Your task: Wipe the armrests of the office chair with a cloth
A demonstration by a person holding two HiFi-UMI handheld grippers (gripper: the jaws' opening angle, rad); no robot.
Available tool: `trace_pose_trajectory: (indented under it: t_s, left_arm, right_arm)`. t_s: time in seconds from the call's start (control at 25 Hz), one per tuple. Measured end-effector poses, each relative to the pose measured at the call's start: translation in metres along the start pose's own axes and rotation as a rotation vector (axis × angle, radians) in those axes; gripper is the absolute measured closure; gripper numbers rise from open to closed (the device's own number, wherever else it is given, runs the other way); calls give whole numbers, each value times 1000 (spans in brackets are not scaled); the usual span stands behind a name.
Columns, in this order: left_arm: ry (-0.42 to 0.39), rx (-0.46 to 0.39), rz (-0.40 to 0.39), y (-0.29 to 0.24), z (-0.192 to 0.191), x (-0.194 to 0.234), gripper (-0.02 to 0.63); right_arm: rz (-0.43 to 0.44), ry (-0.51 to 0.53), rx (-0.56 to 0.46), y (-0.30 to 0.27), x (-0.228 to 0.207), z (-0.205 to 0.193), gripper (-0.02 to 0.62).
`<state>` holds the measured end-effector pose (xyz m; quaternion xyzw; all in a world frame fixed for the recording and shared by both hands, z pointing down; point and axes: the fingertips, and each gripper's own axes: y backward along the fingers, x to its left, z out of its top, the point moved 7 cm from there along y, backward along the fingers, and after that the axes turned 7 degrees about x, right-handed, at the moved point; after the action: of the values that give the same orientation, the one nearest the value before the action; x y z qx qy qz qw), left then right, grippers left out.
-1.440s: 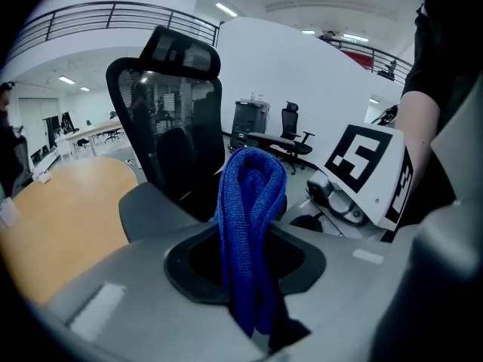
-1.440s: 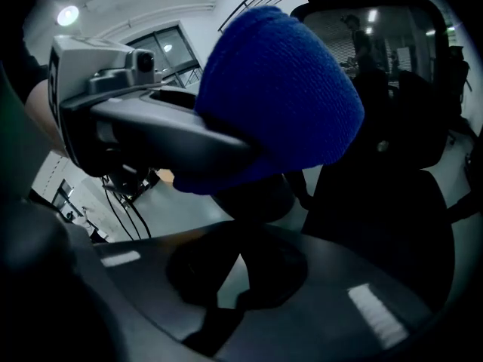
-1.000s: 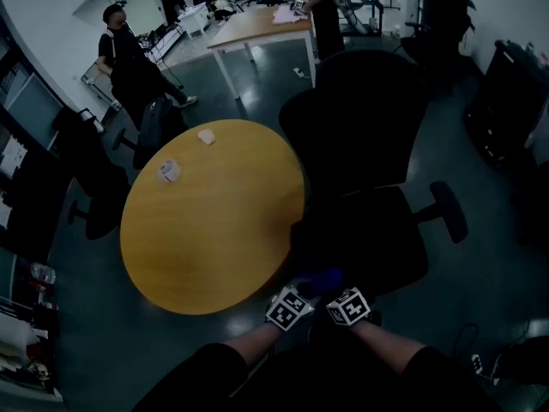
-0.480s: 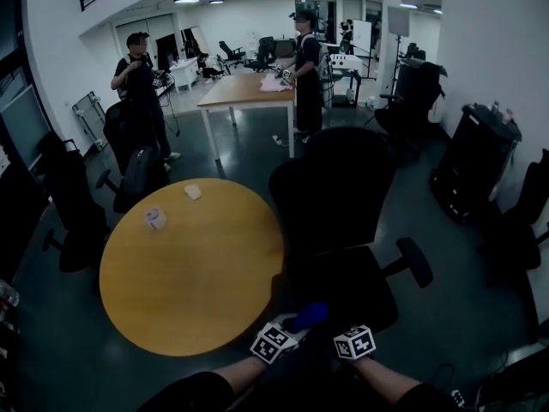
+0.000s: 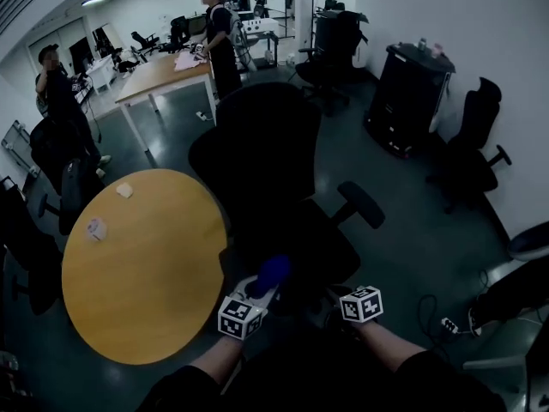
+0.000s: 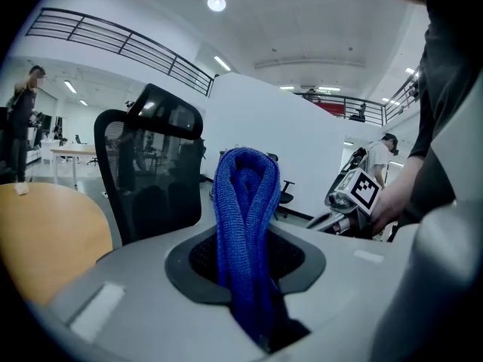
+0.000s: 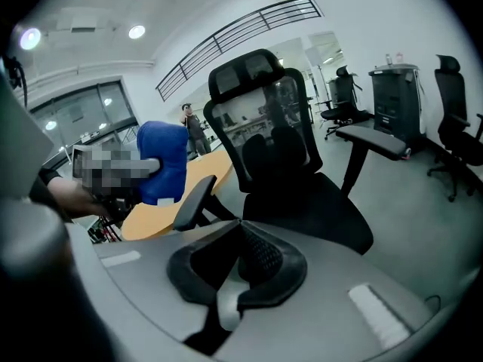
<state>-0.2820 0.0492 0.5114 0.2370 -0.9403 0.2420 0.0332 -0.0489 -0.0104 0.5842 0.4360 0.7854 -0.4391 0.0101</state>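
The black office chair (image 5: 283,187) faces me, seat just beyond both grippers. Its right armrest (image 5: 360,204) juts out over the floor; in the right gripper view the left armrest (image 7: 192,202) angles up beside the table and the other armrest (image 7: 373,142) stands on its post. My left gripper (image 6: 245,262) is shut on a folded blue cloth (image 6: 245,217), which sticks up past the jaws in front of the chair back (image 6: 151,172). From the head view the cloth (image 5: 271,273) hovers at the seat's front left corner. My right gripper (image 7: 240,240) is shut with nothing in it, near the seat's front edge.
A round wooden table (image 5: 137,264) stands close to the chair's left side, with two small white items (image 5: 96,228) on it. Two people (image 5: 219,33) stand by a far rectangular table (image 5: 163,71). Other black chairs (image 5: 467,157) and a black cabinet (image 5: 407,93) line the right wall.
The head view has swung so the chair now sits in the middle and the round table has slid left. Both grippers stay low at the seat front, the cloth still held.
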Motion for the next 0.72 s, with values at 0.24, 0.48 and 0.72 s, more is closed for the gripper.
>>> trace_pose_trajectory:
  t_s: [0.24, 0.48, 0.72]
  left_arm:
    - [-7, -28, 22, -17, 26, -2, 489]
    - [36, -42, 93, -58, 56, 1, 489]
    - [69, -19, 169, -125, 97, 6, 489]
  right_arm:
    - [14, -12, -27, 18, -24, 3, 591]
    - [53, 7, -22, 30, -83, 27, 591]
    - [87, 18, -10, 39, -169, 64, 591]
